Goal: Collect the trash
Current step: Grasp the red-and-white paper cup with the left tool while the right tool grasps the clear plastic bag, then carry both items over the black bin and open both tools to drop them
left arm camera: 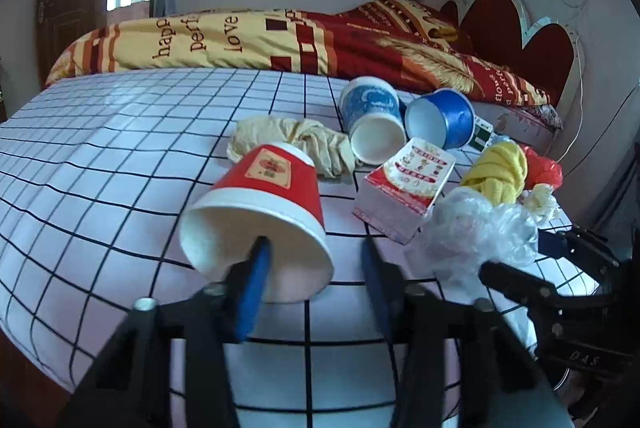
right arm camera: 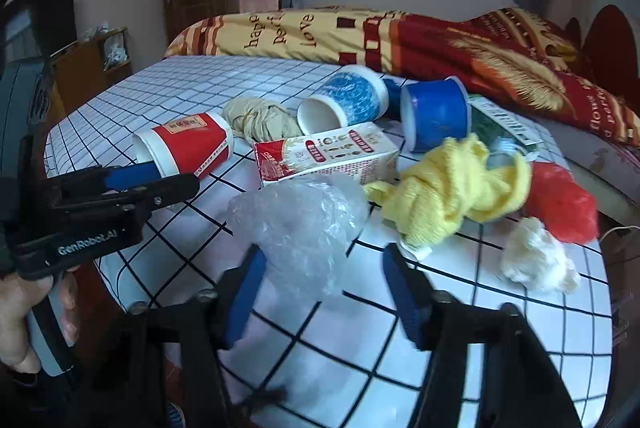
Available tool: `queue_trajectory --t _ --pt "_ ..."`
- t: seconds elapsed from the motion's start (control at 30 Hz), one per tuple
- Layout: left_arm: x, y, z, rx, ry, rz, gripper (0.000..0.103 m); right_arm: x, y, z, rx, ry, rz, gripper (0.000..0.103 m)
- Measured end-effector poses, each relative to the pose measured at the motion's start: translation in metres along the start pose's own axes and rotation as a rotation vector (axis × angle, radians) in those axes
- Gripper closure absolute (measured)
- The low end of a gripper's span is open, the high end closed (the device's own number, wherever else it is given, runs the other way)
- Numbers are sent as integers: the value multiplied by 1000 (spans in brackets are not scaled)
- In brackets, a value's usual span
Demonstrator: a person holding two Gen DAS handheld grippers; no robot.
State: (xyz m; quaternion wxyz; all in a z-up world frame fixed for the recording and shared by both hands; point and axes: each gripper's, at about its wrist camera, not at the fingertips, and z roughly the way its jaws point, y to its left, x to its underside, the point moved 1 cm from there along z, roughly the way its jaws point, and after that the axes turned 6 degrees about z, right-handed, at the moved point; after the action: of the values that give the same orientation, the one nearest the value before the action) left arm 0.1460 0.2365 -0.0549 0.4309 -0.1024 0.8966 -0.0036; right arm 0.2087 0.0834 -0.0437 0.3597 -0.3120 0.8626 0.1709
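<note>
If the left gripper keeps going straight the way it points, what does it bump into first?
The red paper cup, most likely. The left gripper already has one finger poking into the cup's open mouth, the other outside its rim. How deep it reaches is hard to judge.

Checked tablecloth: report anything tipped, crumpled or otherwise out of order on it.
Three paper cups lie on their sides: the red cup, the blue patterned cup and the plain blue cup. The red and white carton lies flat, beside a crumpled clear plastic bag.

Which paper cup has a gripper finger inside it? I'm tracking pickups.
The red cup: the left hand-held gripper has one finger in its mouth; both blue cups lie untouched.
</note>
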Motion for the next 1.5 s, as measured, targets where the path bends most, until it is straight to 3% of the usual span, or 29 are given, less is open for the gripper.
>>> queue_trajectory --t 0.07,0.17,0.6,0.77,1.0,1.5 --pt "1 2 4 18 14 -3 90 -1 0 6 -28 15 8 72" --pt "3 1 -3 18 -8 1 98 1 0 6 -50 21 12 91" --pt "3 -36 -64 85 -114 73 100 24 -14 -83 6 -149 39 94" --pt "4 -56 -64 112 -110 122 100 37 -35 -113 53 -174 67 94" --pt "7 -98 -84 216 -151 164 100 62 -71 -153 133 -199 114 94" --pt "27 -227 -91 456 -111 331 100 142 -182 -233 340 -210 321 94"
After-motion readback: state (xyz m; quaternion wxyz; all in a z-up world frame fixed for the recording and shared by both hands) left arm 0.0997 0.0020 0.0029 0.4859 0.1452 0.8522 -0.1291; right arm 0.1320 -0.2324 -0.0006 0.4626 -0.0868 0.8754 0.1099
